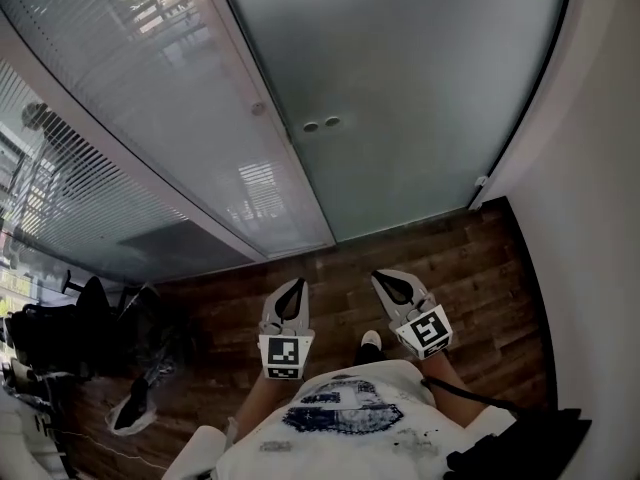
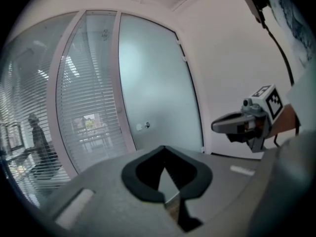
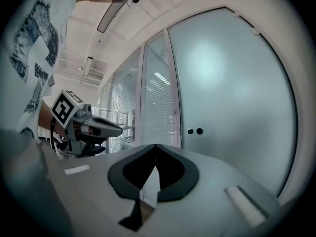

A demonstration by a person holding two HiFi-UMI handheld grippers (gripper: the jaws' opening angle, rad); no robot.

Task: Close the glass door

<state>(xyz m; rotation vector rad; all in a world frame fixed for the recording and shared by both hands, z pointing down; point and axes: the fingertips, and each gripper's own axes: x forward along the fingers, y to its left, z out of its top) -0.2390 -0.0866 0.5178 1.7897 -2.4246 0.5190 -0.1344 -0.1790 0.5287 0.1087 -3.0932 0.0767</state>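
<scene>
The frosted glass door (image 1: 400, 88) stands in front of me, its left edge along a white frame post (image 1: 270, 138). Two small round fittings (image 1: 322, 125) sit near that edge. The door also fills the middle of the left gripper view (image 2: 153, 83) and the right of the right gripper view (image 3: 227, 98). My left gripper (image 1: 297, 284) and right gripper (image 1: 381, 279) hang side by side close to my body over the wooden floor, well short of the door. Both are shut with nothing between the jaws (image 2: 165, 148) (image 3: 156, 146).
Left of the door is a fixed glass panel with blinds (image 1: 190, 108). A white wall (image 1: 590, 168) runs along the right. Black bags and a chair (image 1: 70, 338) crowd the floor at the left. A person (image 2: 37, 137) stands beyond the glass.
</scene>
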